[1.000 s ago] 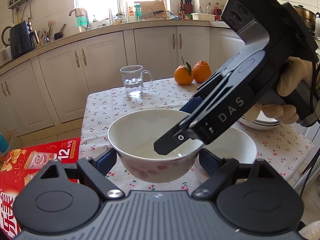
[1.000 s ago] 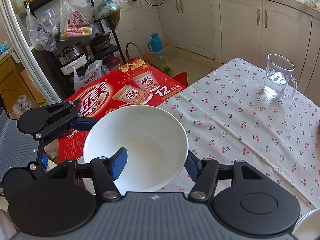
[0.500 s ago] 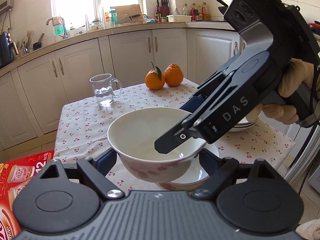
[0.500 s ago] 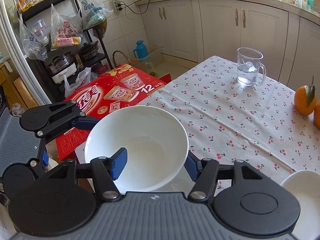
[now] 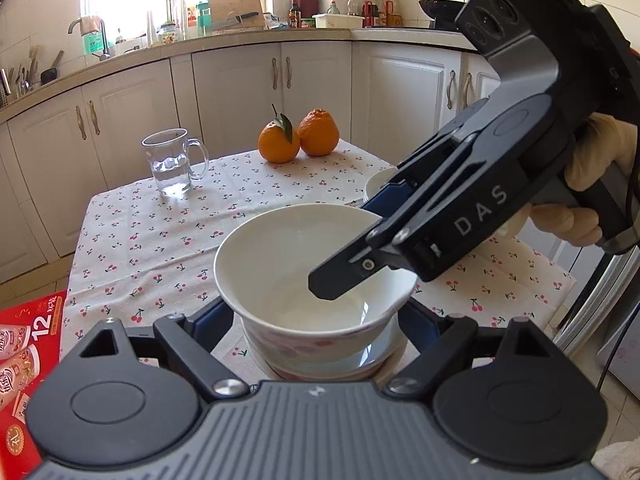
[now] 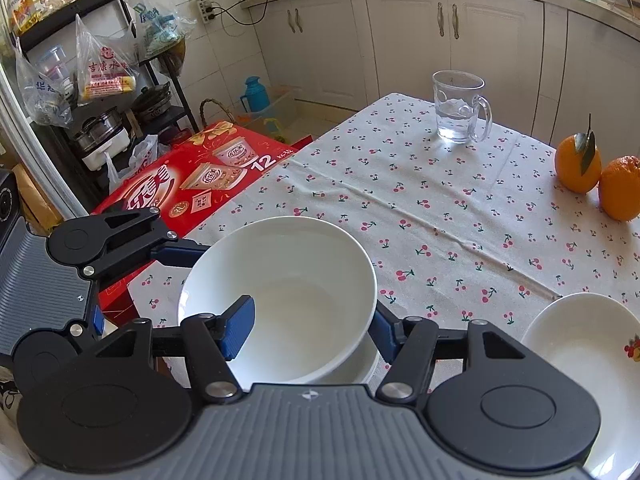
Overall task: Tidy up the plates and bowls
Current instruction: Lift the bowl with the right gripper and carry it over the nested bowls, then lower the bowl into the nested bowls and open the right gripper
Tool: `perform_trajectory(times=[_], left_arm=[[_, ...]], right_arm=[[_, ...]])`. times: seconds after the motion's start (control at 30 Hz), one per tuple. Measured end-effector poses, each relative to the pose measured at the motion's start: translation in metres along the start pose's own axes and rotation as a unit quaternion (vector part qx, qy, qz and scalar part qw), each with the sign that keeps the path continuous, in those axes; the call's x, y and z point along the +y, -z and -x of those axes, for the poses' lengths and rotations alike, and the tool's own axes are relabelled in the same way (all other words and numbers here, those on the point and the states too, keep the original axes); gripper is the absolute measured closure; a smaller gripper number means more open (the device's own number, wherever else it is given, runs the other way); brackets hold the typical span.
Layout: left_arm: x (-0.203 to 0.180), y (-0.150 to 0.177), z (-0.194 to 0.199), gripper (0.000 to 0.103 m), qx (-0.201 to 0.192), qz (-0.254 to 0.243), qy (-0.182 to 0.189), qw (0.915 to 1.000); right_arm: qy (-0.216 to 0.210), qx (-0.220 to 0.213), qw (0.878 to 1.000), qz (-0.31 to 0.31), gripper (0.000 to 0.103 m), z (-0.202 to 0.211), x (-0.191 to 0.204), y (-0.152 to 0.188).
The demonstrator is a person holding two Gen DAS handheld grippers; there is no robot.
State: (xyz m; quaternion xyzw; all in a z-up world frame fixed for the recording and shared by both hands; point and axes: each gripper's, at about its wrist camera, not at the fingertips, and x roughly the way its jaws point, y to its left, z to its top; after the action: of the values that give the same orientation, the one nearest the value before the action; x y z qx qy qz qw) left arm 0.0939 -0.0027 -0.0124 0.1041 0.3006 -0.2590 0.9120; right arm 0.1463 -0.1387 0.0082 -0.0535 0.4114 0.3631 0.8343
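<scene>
A white bowl with pink flowers on its outside point(image 5: 280, 264) is held between both grippers just above a second white bowl point(image 5: 376, 354) on the table near its front edge. My left gripper point(image 5: 316, 324) is shut on the bowl's sides. My right gripper point(image 6: 312, 328) is shut on its rim, one blue pad point(image 6: 240, 326) inside and one outside. In the right wrist view the held bowl point(image 6: 288, 296) sits over the lower bowl point(image 6: 366, 364). A white plate with a fruit print point(image 6: 588, 356) lies to the right.
A glass mug of water point(image 5: 172, 164) and two oranges point(image 5: 298, 140) stand at the far side of the cherry-print tablecloth point(image 6: 440, 220). A red carton point(image 6: 192, 188) stands on the floor to the left. White cabinets run behind.
Both grippers have carried the bowl in over the table and lowered it onto the second bowl. The red carton has slid out to the left of view.
</scene>
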Motion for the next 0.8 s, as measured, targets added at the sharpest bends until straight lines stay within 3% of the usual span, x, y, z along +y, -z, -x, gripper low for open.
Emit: perform_trajectory(times=[0.8], left_arm=[[0.004, 0.004, -0.01, 0.012, 0.014, 0.014, 0.022, 0.9996]], right_arm=[[0.018, 0.022, 1.0, 0.008, 0.036, -0.011, -0.001, 0.006]])
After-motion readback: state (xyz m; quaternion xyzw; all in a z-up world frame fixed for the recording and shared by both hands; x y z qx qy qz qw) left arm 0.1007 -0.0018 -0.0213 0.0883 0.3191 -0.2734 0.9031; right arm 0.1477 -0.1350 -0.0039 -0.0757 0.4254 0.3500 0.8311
